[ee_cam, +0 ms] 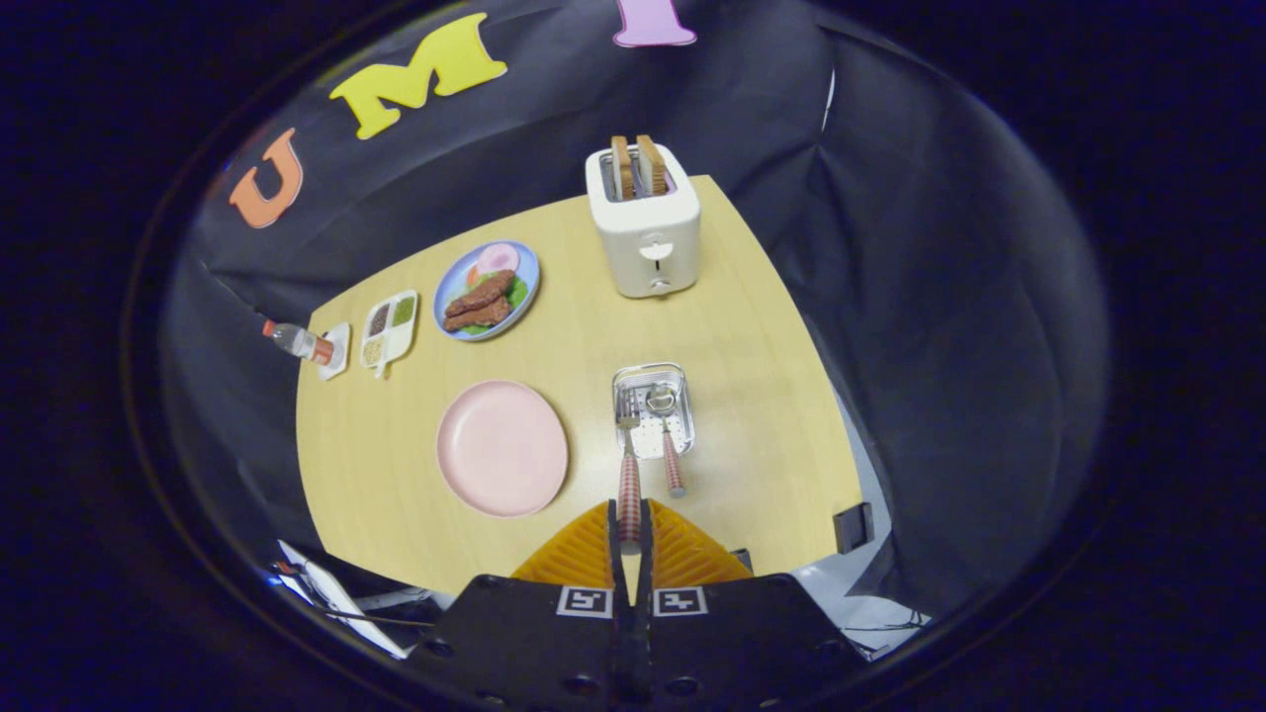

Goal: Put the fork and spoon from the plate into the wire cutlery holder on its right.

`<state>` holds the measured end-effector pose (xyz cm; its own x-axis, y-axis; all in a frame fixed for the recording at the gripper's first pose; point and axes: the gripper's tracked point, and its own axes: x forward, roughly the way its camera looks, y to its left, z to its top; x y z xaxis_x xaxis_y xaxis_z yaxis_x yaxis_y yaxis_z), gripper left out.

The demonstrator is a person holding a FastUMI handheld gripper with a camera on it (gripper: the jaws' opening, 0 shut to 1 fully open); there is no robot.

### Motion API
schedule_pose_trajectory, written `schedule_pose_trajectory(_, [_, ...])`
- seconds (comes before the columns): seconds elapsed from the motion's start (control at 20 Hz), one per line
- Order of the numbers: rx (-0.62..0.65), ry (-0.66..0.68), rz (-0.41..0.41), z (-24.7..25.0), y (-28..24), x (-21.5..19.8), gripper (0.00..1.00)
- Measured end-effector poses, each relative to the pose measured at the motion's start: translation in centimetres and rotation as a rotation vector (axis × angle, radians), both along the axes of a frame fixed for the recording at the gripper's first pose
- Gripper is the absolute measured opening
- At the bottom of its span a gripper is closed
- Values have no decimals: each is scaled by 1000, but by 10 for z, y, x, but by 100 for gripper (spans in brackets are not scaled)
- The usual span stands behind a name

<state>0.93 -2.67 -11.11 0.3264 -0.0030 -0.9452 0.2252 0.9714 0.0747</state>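
Observation:
My gripper (630, 524) is shut on the checked handle of the fork (629, 465), whose tines reach down into the wire cutlery holder (653, 410) just ahead of the fingers. The spoon (668, 445) stands in the same holder, bowl down, its checked handle leaning out toward me to the right of the fork. The pink plate (501, 447) lies bare on the wooden table, left of the holder and ahead-left of the fingers.
A white toaster (644, 220) with two bread slices stands beyond the holder. A blue plate of food (487, 290), a divided condiment tray (389, 328) and a small bottle (297, 341) sit at the table's far left.

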Motion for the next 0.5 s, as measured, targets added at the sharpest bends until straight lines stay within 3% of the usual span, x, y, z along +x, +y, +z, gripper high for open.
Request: schedule_pose_trajectory(0.5, [-10, 131, 43, -72, -11, 36, 1])
